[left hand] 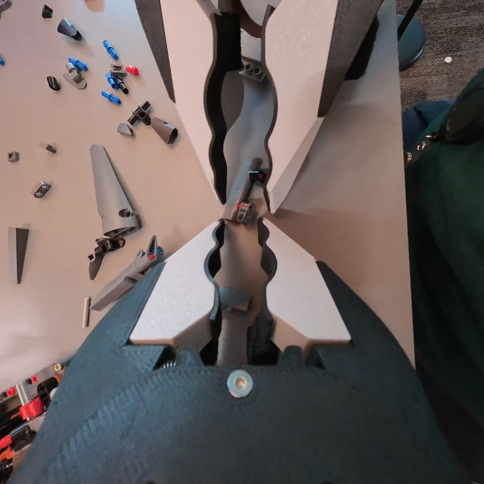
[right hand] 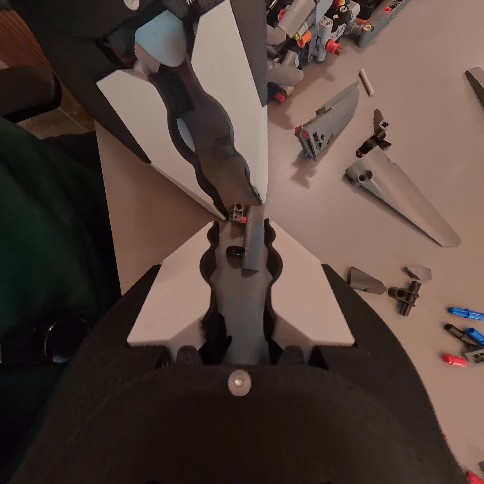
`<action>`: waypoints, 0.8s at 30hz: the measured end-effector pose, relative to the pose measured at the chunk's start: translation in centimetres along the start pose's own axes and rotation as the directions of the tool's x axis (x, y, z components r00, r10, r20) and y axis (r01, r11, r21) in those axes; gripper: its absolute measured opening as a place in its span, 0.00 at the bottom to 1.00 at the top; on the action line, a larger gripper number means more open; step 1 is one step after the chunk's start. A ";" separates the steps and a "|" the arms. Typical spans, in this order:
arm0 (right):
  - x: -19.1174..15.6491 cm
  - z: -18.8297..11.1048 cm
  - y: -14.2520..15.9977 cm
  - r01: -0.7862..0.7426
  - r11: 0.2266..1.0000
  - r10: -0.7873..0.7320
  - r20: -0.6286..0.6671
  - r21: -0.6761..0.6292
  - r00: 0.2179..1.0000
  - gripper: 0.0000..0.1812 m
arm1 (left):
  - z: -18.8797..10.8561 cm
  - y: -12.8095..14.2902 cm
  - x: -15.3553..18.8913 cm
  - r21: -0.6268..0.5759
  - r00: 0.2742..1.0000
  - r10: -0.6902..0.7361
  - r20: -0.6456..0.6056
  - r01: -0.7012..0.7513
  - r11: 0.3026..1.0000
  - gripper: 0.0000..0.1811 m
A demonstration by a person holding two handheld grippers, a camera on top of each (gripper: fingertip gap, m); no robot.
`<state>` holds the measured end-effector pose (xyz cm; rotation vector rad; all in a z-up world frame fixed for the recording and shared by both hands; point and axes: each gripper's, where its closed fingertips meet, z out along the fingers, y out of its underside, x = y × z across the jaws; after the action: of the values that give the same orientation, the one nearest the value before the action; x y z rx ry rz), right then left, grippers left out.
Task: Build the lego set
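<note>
My two grippers meet tip to tip above the table near its edge. My left gripper [left hand: 241,220] is closed to a narrow gap on a small grey connector with a red pin [left hand: 245,212], which also shows in the right wrist view [right hand: 237,214]. My right gripper [right hand: 240,222] is closed to a narrow gap on a grey tube piece [right hand: 252,242] with a black pin [right hand: 235,252] sticking out sideways. The connector sits right at the end of the tube [left hand: 248,180]. A small grey sloped piece [left hand: 235,298] shows between the left fingers.
Loose parts lie on the table: a long grey wing panel [left hand: 112,188] [right hand: 400,207], a grey sub-assembly [right hand: 327,125], blue pins [left hand: 111,49], a red pin [right hand: 454,360], a black cross connector [right hand: 406,296]. The part-built model [right hand: 327,34] stands at the back. A green sleeve [left hand: 445,235] is past the table edge.
</note>
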<state>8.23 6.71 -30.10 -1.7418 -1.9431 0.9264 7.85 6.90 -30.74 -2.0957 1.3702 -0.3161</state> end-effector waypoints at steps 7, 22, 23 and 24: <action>-0.3 -0.3 0.0 -0.100 0.995 0.100 0.002 0.025 0.995 0.21 | -1.0 -0.1 -0.2 0.023 0.999 -0.048 -0.021 0.048 0.999 0.15; -0.6 0.5 0.1 -0.097 0.992 0.100 -0.037 0.085 0.994 0.14 | -0.6 -0.3 1.0 0.006 0.977 -0.071 -0.200 0.073 0.997 0.11; -0.5 0.5 0.1 -0.100 0.991 0.103 -0.033 0.088 0.994 0.13 | -0.6 -0.3 1.1 0.006 0.977 -0.071 -0.202 0.074 0.997 0.11; -0.6 0.5 0.1 -0.100 0.991 0.103 -0.028 0.090 0.994 0.13 | -0.5 -0.3 1.1 0.004 0.976 -0.073 -0.204 0.075 0.997 0.11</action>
<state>8.07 6.05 -30.41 -1.8072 -1.7794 0.9965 8.29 5.85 -30.25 -2.1559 1.4032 -0.5826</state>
